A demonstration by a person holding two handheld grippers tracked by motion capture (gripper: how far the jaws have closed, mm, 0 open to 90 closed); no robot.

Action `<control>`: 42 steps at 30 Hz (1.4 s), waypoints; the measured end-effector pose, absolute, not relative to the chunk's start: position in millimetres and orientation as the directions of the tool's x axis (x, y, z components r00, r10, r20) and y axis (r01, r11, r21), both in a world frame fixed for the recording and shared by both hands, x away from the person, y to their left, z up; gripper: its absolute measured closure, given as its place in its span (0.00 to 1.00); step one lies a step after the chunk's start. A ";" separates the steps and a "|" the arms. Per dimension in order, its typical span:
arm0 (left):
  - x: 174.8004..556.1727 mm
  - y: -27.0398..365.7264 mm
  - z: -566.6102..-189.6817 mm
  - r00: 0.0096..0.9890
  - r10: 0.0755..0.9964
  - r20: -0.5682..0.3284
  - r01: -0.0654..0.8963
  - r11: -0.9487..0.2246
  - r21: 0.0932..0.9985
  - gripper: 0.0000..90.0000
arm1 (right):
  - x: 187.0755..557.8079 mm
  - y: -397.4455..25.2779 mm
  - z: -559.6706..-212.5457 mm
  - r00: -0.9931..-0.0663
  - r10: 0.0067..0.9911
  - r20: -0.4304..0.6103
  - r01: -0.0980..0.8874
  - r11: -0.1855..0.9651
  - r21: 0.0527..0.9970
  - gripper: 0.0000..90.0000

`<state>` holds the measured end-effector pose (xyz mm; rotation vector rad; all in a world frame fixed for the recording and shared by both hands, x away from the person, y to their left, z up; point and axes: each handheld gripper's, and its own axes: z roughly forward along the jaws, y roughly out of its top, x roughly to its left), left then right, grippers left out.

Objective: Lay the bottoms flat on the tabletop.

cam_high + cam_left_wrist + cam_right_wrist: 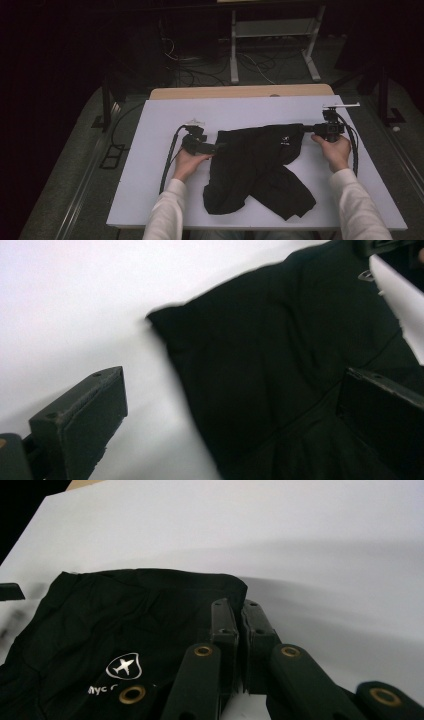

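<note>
Garment: a black pair of shorts (pixel 260 165) lies crumpled on the white counter (pixel 150 150), near its middle, with the two legs crossing toward your side and the waist edge toward the far side.
Logo: a small white emblem (pixel 123 666) with an aeroplane shape and lettering below it sits on the cloth near the corner you hold on the right.
Left gripper: your left gripper (pixel 216 147) sits at the left edge of the shorts; in the left gripper view its jaws stand wide apart, one over bare counter and the other over the black cloth, with the corner of the cloth (pixel 165 320) between them and nothing pinched.
Right gripper: your right gripper (pixel 240 625) has its jaws pressed together on the far right corner of the shorts, with a thin fold of black cloth clamped between them.
Hands: your left hand (pixel 186 162) and right hand (pixel 335 150) each grasp a gripper body, white sleeves entering from the near edge.
Cables: a black cable (pixel 169 157) trails from the left gripper across the counter.
</note>
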<state>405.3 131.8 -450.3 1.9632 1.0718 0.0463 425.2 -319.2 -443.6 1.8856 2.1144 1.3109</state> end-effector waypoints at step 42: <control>453.5 176.3 -412.0 0.418 0.858 -0.299 0.642 -0.047 0.765 0.98 | 481.9 -268.2 -430.2 -0.400 0.717 0.571 0.805 -0.023 0.593 0.94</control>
